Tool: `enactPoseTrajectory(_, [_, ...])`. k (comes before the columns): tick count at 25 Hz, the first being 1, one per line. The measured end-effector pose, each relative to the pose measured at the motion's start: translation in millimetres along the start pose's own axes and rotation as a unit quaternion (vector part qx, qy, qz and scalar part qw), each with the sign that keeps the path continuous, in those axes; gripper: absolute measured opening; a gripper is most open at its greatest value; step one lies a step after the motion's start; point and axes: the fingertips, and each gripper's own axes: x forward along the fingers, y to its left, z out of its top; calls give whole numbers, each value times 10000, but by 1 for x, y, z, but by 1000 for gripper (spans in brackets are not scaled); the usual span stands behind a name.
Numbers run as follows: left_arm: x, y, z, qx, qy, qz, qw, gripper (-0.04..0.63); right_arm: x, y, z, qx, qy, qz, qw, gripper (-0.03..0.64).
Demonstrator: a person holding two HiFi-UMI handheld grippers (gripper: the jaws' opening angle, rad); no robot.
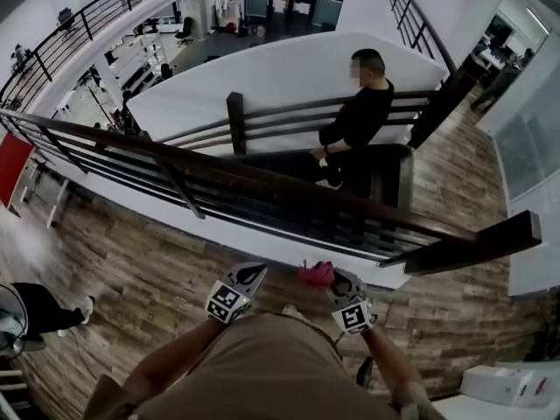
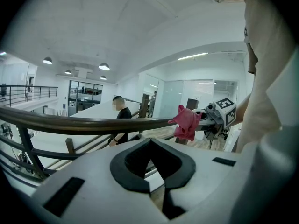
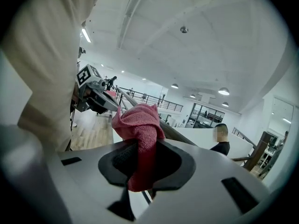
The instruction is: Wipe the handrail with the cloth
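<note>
The cloth (image 3: 140, 125) is a pinkish-red rag with a fine looped weave, bunched rather than folded; in the right gripper view it fills the middle of the frame, a rounded wad standing up above the pads and a narrower tail hanging down below them; the right tongs (image 3: 140, 148) are clamped on it.

In the head view the cloth (image 1: 315, 274) shows as a small bright lump at lower centre, just left of the right tongs (image 1: 343, 285) and below the handrail (image 1: 262, 175) in the frame; the handrail is a dark brown wooden rail on dark bars, crossing from the left edge down to the lower right.

In the left gripper view the cloth (image 2: 187, 123) sits right of centre, overlapping the right end of the handrail (image 2: 84, 125) as seen there; whether it touches the wood I cannot tell.

The left tongs (image 2: 150, 146) are closed, tips together, with nothing between them; in the head view they (image 1: 236, 291) sit at lower centre, left of the cloth.

A person in black (image 1: 359, 121) is on the stairs beyond the rail, upper right of centre; the floor (image 1: 131, 269) is grey-brown wood plank.
</note>
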Motion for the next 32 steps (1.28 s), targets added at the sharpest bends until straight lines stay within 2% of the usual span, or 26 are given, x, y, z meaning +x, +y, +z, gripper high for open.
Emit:
enactPoseTrajectory(3, [3, 10, 4, 58, -137, 119, 9998, 15, 8, -7, 1, -49, 145, 81, 9998, 89])
enactPoseTrajectory(7, [12, 25, 12, 182, -327, 176, 9991, 15, 27, -9, 7, -408, 201, 282, 9986, 89])
enactPoseTrajectory(11, [15, 18, 7, 246, -300, 46, 9992, 15, 29, 1, 5, -517, 260, 450, 9973, 89])
enactPoseTrajectory(19, [2, 22, 1, 126, -381, 67, 9992, 15, 36, 19, 5, -563, 369, 545, 9962, 89])
enactPoseTrajectory(27, [-11, 19, -12, 180, -344, -2, 9992, 15, 36, 38, 2, -615, 515, 704, 9943, 89])
enactPoseTrajectory(32, [-18, 18, -14, 178, -324, 38, 9993, 15, 37, 40, 9, -617, 522, 634, 9947, 89])
